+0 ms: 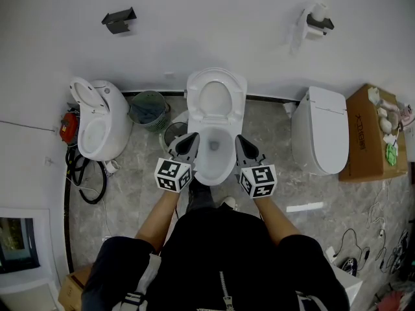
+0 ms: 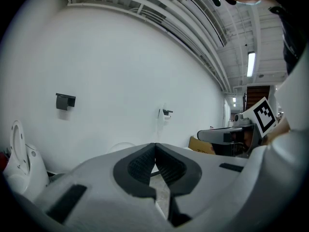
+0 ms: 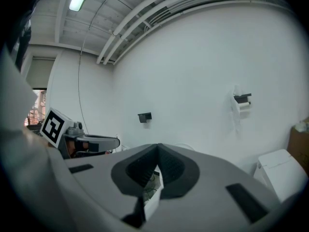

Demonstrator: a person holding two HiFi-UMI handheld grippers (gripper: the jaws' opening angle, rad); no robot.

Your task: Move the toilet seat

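Tongs closed and empty: left tongs (image 1: 192, 136), right tongs (image 1: 239, 138)

The left gripper (image 1: 192, 138) and right gripper (image 1: 239, 140) were grey with black ribbed pads (image 2: 140, 167). A black-and-white marker cube (image 1: 173, 174) sat behind each, and behind those a zipped black top (image 1: 220, 258).

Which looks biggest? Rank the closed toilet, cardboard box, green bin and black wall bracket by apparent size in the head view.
1. closed toilet and cardboard box: too alike to separate
2. green bin
3. black wall bracket, smallest
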